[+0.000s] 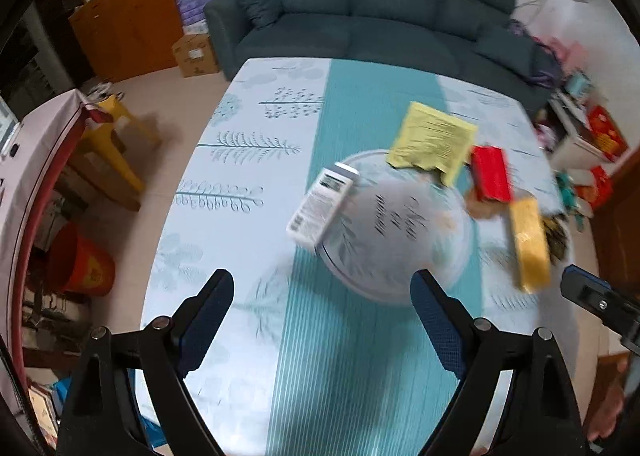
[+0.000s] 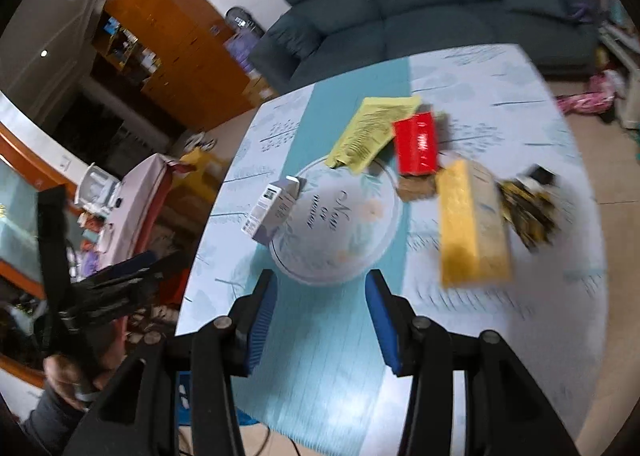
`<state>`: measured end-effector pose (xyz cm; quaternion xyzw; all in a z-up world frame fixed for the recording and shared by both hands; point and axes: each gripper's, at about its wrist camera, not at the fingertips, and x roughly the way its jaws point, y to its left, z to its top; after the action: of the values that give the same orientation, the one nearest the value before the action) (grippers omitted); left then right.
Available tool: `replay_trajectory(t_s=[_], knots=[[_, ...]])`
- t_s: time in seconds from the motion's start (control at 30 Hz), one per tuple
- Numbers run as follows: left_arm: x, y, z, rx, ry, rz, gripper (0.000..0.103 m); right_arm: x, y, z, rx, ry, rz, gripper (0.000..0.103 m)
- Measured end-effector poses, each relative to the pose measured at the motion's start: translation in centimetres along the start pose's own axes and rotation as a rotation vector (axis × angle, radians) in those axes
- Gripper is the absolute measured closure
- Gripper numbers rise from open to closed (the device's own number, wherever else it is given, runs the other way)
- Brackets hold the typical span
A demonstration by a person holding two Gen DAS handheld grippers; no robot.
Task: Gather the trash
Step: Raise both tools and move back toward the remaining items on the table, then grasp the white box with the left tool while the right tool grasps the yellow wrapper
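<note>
**Both grippers empty above the littered table**

Your left gripper (image 1: 322, 292) stood with its jaws spread wide, nothing between them. Your right gripper (image 2: 320, 292) was parted about halfway and also held nothing. Both hung above the round pale printed plate (image 1: 400, 240), which was empty inside. A white rectangular carton (image 1: 322, 202) leaned on its rim, a crumpled yellow paper packet (image 1: 434, 140) overlapped its far edge. Beside it lay a red box (image 1: 491, 174), a long yellow box (image 1: 529, 244) and a black-and-yellow wrapper (image 2: 528, 208), on the teal-and-white patterned tablecloth (image 1: 240, 184).
</note>
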<state>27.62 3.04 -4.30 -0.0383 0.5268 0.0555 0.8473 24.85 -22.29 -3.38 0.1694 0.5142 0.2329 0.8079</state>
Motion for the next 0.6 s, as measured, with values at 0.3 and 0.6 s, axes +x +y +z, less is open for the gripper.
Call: replay_trajectory(t_s=[0.3,0.6], knots=[[7.4,-0.7,3.0,-0.020,0.060,0.106,0.018,10.0,-3.2,5.6,0.113,0.121,0.079,0.057],[11.7,-0.3,4.8,-0.040,0.119,0.121,0.027,14.9,-5.1,8.6,0.241,0.128,0.100,0.057]])
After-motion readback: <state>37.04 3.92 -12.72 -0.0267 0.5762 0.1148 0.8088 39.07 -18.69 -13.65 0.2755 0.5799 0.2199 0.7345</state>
